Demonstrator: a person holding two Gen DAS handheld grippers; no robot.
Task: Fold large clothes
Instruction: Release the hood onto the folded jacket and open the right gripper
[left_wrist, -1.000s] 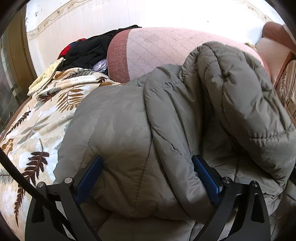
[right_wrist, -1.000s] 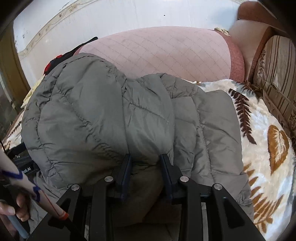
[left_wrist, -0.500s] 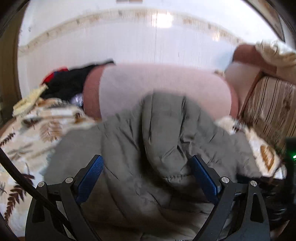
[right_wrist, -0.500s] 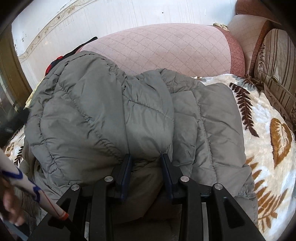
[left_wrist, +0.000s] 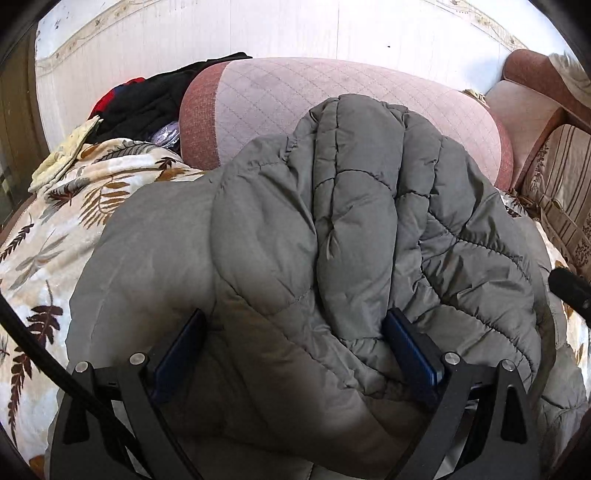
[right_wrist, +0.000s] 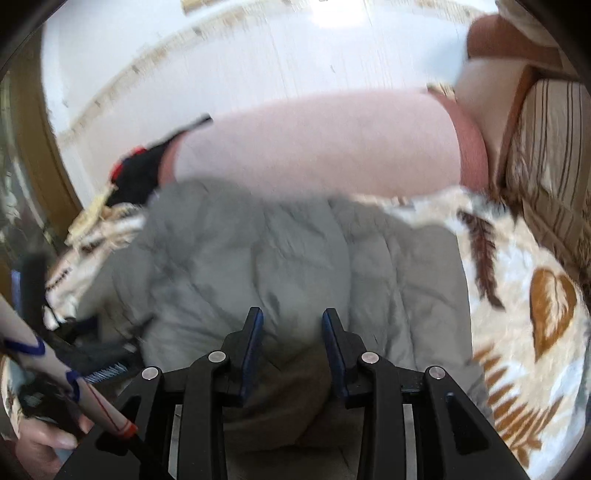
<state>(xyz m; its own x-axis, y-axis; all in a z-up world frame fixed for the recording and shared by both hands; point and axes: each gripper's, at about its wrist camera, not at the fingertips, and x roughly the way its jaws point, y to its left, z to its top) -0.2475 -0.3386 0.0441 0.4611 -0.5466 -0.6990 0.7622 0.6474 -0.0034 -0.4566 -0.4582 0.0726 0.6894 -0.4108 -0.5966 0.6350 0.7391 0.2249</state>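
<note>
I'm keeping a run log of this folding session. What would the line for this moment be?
task: fold large clothes | item: grey puffer jacket bunched on leaf-print blanket | left gripper: fabric between wide jaws | right gripper: fabric between jaws

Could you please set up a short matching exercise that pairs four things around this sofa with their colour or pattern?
Things:
1. puffer jacket
2. blanket
3. back cushion
4. side cushion

Colour or pattern:
A. pale pink with quilted diamond stitching
B. plain grey-green
C. brown and beige stripes
D. cream with brown leaf print

Pairs: 1-B, 2-D, 3-A, 4-C
</note>
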